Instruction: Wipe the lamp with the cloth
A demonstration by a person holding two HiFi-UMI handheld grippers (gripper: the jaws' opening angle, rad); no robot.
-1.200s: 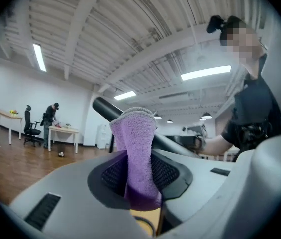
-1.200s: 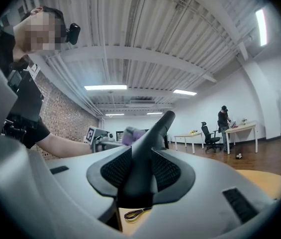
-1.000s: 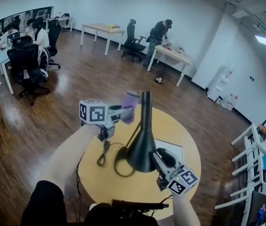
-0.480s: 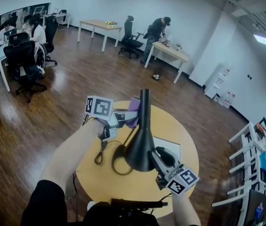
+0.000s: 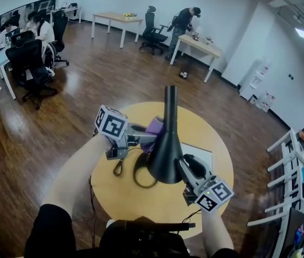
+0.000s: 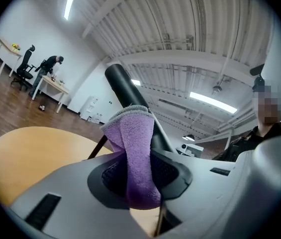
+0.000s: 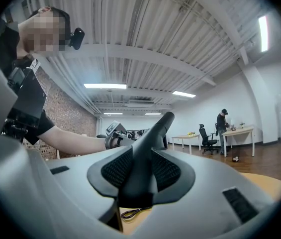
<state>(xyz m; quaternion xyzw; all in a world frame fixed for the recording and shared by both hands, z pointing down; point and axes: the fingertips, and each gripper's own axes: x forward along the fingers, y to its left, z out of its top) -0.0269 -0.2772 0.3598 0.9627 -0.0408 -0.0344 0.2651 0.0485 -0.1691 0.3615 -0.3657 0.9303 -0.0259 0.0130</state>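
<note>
Standing on the round surface (image 5: 208,138), the lamp (image 5: 169,117) is clamped low down by the right tool (image 5: 186,168), whose jaws have just been closing on it. The cloth (image 5: 154,127) is pinched in the left tool (image 5: 145,138), against the lamp's neck.

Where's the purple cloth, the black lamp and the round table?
purple cloth (image 6: 133,153): left gripper view, middle of its fold.
black lamp (image 5: 165,157): head view, its wide flared part.
round table (image 5: 127,198): head view, bare top near the front edge.
</note>
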